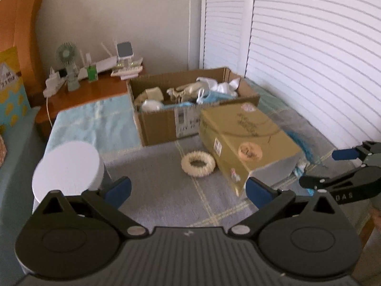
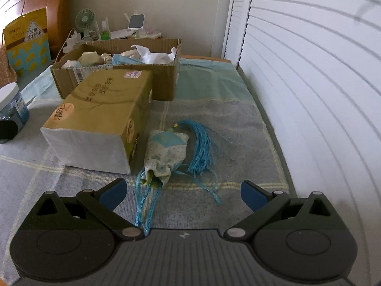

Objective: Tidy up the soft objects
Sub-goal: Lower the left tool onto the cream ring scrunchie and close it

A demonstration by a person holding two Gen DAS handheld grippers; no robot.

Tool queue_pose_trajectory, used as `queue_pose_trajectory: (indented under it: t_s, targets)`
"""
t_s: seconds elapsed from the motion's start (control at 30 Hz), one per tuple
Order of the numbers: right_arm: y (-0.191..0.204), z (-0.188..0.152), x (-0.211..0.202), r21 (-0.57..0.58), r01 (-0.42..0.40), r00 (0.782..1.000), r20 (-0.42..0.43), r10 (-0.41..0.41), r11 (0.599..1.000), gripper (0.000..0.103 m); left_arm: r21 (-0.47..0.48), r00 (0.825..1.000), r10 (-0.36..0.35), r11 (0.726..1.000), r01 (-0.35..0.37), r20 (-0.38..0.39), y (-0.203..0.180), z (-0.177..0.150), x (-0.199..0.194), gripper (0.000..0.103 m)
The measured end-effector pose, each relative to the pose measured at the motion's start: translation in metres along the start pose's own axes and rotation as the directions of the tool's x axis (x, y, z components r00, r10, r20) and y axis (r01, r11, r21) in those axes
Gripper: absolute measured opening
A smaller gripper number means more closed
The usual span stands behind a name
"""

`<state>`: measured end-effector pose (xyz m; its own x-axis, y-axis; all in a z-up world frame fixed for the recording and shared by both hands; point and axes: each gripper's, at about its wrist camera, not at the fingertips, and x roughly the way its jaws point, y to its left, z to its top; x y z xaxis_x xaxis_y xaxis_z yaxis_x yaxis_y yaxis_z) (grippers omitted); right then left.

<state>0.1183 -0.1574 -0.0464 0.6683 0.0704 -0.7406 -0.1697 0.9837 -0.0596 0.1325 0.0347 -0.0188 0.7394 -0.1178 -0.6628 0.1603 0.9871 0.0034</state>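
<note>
The yellow box (image 1: 247, 143) hides most of the fabric pouch in the left wrist view; only blue tassel threads (image 1: 307, 147) show behind the box. Its printed text is too blurred to read. Left of the box, the white-lidded jar (image 2: 12, 104) is cut by the right wrist picture's edge. The right gripper (image 1: 333, 166) is cut by the edge too.

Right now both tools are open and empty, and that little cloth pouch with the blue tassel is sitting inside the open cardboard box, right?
Not quite. The cloth pouch lies on the blanket, beside the yellow box, not inside the cardboard box. The right wrist view shows it just ahead of the right tool. Both tools, left included, are indeed open and empty.
</note>
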Motion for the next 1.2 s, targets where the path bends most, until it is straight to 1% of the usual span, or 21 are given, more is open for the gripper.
queue_pose_trajectory:
  t_s: [0.2, 0.33, 0.5, 0.63, 0.7, 0.77, 0.83, 0.9, 0.97, 1.0, 1.1, 1.17, 1.2]
  targets:
    - [0.000, 0.000, 0.016, -0.005, 0.027, 1.000, -0.003, -0.027, 1.000, 0.103, 0.007, 0.999, 0.018, 1.000, -0.017, -0.032, 0.000, -0.010, 0.011, 0.102]
    - [-0.012, 0.000, 0.019, 0.042, 0.057, 0.998, 0.002, -0.057, 0.997, 0.103, 0.020, 0.999, 0.016, 1.000, -0.015, -0.043, 0.000, -0.012, 0.018, 0.102]
    - [-0.019, -0.003, 0.020, 0.073, 0.032, 0.999, 0.006, -0.032, 0.997, 0.103, 0.073, 0.999, 0.020, 0.997, -0.017, -0.049, -0.003, -0.012, 0.026, 0.102]
    - [-0.018, -0.004, 0.020, 0.071, 0.028, 1.000, 0.012, -0.029, 0.997, 0.103, 0.116, 0.998, -0.015, 0.993, 0.022, -0.061, -0.004, -0.009, 0.033, 0.102]
    - [-0.018, -0.004, 0.020, 0.071, 0.027, 1.000, 0.012, -0.028, 0.997, 0.103, 0.135, 0.996, -0.038, 0.990, 0.049, -0.083, -0.005, -0.005, 0.034, 0.101]
    - [-0.018, -0.004, 0.019, 0.070, 0.027, 1.000, 0.013, -0.028, 0.997, 0.103, 0.180, 0.992, -0.065, 0.980, 0.085, -0.112, -0.007, -0.001, 0.035, 0.100]
    - [-0.018, -0.004, 0.019, 0.069, 0.026, 1.000, 0.015, -0.027, 0.997, 0.103, 0.241, 0.987, -0.083, 0.964, 0.115, -0.140, -0.010, 0.004, 0.034, 0.099]
    - [-0.018, -0.005, 0.019, 0.070, 0.024, 0.999, 0.018, -0.026, 0.997, 0.103, 0.296, 0.985, -0.090, 0.946, 0.131, -0.148, -0.012, 0.010, 0.033, 0.098]
    - [-0.018, -0.006, 0.018, 0.071, 0.024, 0.999, 0.024, -0.026, 0.997, 0.103, 0.334, 0.983, -0.093, 0.932, 0.143, -0.161, -0.014, 0.016, 0.035, 0.093]
    - [-0.018, -0.007, 0.018, 0.072, 0.024, 0.999, 0.026, -0.026, 0.997, 0.103, 0.346, 0.981, -0.095, 0.926, 0.150, -0.172, -0.014, 0.018, 0.037, 0.090]
    - [-0.018, -0.008, 0.018, 0.071, 0.025, 0.999, 0.029, -0.027, 0.997, 0.103, 0.358, 0.975, -0.099, 0.919, 0.166, -0.198, -0.013, 0.026, 0.045, 0.088]
    - [-0.018, -0.008, 0.017, 0.072, 0.025, 0.999, 0.031, -0.028, 0.997, 0.103, 0.372, 0.973, -0.098, 0.912, 0.171, -0.207, -0.012, 0.031, 0.050, 0.083]
    - [-0.018, -0.008, 0.017, 0.072, 0.025, 0.999, 0.033, -0.028, 0.997, 0.103, 0.374, 0.971, -0.101, 0.910, 0.178, -0.216, -0.012, 0.032, 0.052, 0.078]
